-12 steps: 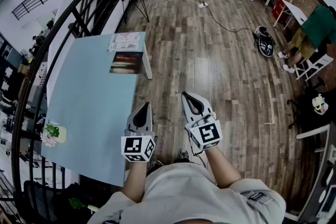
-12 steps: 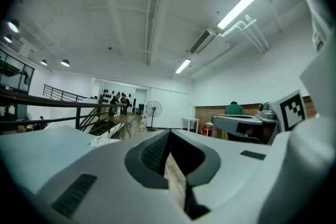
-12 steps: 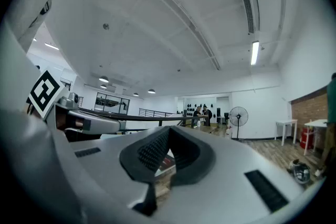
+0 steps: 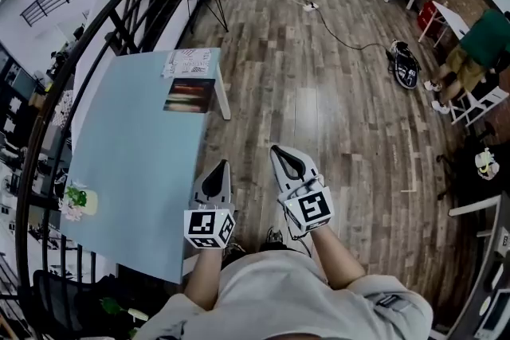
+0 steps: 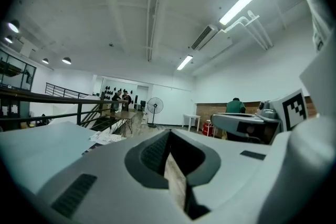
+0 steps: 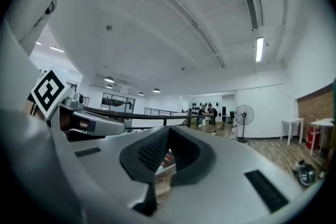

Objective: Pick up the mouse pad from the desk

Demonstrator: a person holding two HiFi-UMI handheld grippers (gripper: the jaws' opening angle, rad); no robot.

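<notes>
Held the left hand-held gripper (image 4: 226, 163) and the right hand-held gripper (image 4: 276, 148) level by the waist, both clenched on nothing, likely parked low ahead of any reach. Stood by the near end of the pale blue counter (image 4: 127, 171), over the wood floor. Saw the dark mouse pad (image 4: 191, 95) only from the head view, flat at the counter's far corner, just beside a patterned sheet (image 4: 190, 62), well apart from both grippers. Saw mostly ceiling and far room from the two gripper views, with jaws pressed together up close.
</notes>
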